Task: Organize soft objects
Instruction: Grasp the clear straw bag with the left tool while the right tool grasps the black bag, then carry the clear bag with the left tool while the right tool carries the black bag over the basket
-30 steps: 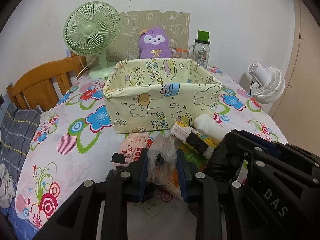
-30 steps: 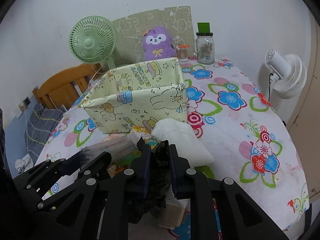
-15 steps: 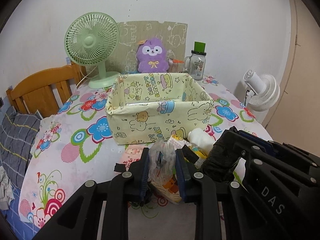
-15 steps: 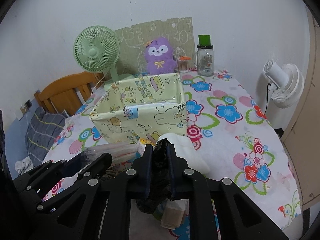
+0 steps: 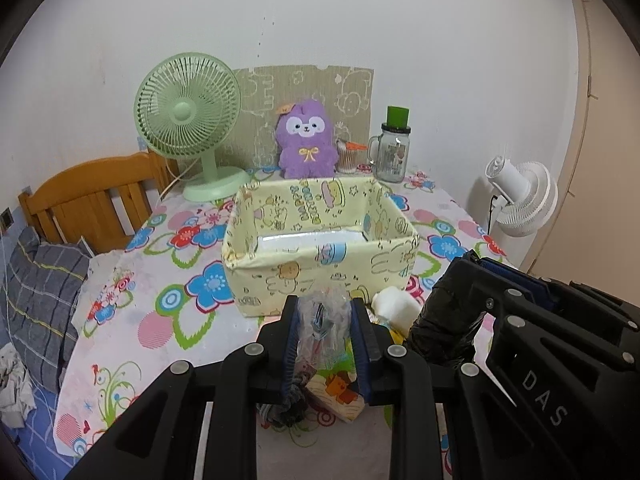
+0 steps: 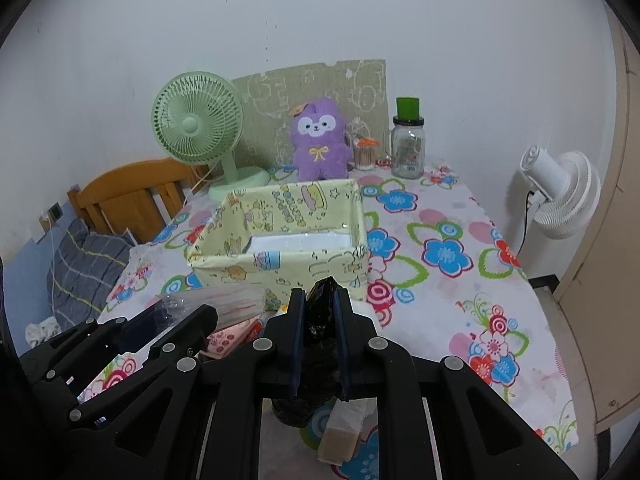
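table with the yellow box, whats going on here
A person is tidying soft things with two handheld grippers. The left gripper is shut on a clear plastic bag, and the right gripper is shut on a black plastic bag. Both bags are held just in front of the open yellow cartoon-print box on the flowered tablecloth; nothing is in the box yet.

light: soft, even, indoor, source out of view | shadows: faint, soft beneath the yellow box [image 5: 320, 268] | glare: bright strip on the box floor (both views) | focus: sharp around the box, black gripper frames nearest the lens a little soft | distortion: fisheye bend, dark vignette in the corners, wall greyer toward the edges
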The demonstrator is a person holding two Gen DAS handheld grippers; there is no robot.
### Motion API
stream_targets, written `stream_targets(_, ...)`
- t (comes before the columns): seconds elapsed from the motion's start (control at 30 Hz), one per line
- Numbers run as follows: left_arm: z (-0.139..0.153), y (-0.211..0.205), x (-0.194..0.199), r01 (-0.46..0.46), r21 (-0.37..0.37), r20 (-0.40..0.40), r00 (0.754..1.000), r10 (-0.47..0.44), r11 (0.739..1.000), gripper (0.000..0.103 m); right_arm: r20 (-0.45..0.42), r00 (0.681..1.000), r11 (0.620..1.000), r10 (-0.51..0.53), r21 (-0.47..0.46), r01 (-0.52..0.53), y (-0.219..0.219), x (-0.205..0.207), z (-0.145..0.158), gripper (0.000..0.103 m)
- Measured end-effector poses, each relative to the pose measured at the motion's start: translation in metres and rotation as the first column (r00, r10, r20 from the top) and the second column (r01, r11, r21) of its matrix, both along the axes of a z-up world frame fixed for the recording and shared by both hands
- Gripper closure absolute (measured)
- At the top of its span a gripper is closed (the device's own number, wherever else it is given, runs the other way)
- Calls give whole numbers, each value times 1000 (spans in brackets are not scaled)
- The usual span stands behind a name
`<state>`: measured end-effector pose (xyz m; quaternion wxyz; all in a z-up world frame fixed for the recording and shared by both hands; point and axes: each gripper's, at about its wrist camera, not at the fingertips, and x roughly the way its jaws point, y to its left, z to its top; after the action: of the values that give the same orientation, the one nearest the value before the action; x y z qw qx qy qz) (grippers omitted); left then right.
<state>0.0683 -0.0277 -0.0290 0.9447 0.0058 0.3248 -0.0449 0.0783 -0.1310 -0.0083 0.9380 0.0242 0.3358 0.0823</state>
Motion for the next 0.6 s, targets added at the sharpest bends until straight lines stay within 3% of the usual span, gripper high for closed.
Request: stream_targets(0.6, 32, -1, 11, -2, -4, 45, 999, 2, 1000, 80, 68, 997, 1000, -21, -14, 22, -5, 7, 35, 85)
